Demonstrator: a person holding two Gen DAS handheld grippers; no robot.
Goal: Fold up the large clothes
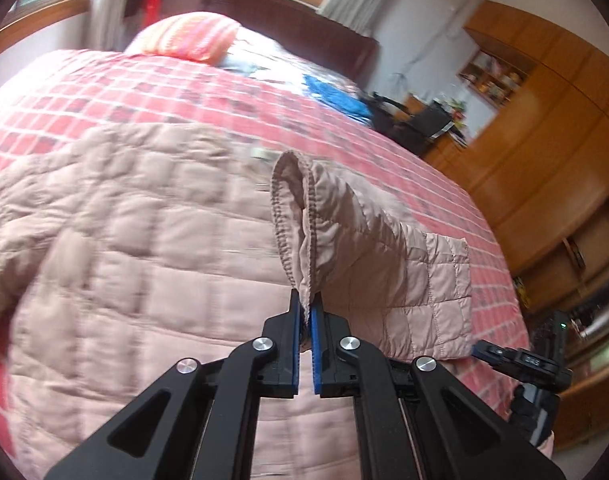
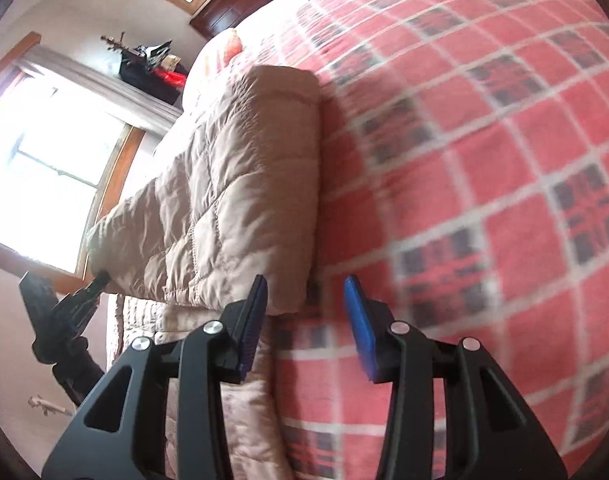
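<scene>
A pale pink quilted jacket (image 1: pixel 116 240) lies spread on the red checked bedspread (image 1: pixel 184 92). My left gripper (image 1: pixel 307 304) is shut on the jacket's sleeve cuff (image 1: pixel 294 208), which stands lifted above the jacket body. In the right wrist view the raised sleeve (image 2: pixel 232 184) stretches across the left half, with the left gripper (image 2: pixel 100 280) gripping its far end. My right gripper (image 2: pixel 304 292) is open; its left finger sits just in front of the sleeve's lower edge, and nothing is between its fingers. The right gripper (image 1: pixel 520 360) shows at the jacket's right edge in the left wrist view.
A striped pink-orange pillow (image 1: pixel 188 36) and blue cloth (image 1: pixel 336 96) lie near the dark headboard (image 1: pixel 304 28). A wooden wardrobe (image 1: pixel 544 120) stands on the right. Windows (image 2: pixel 44 168) are on the wall beside the bed. Bare bedspread (image 2: pixel 484 180) spreads right of the jacket.
</scene>
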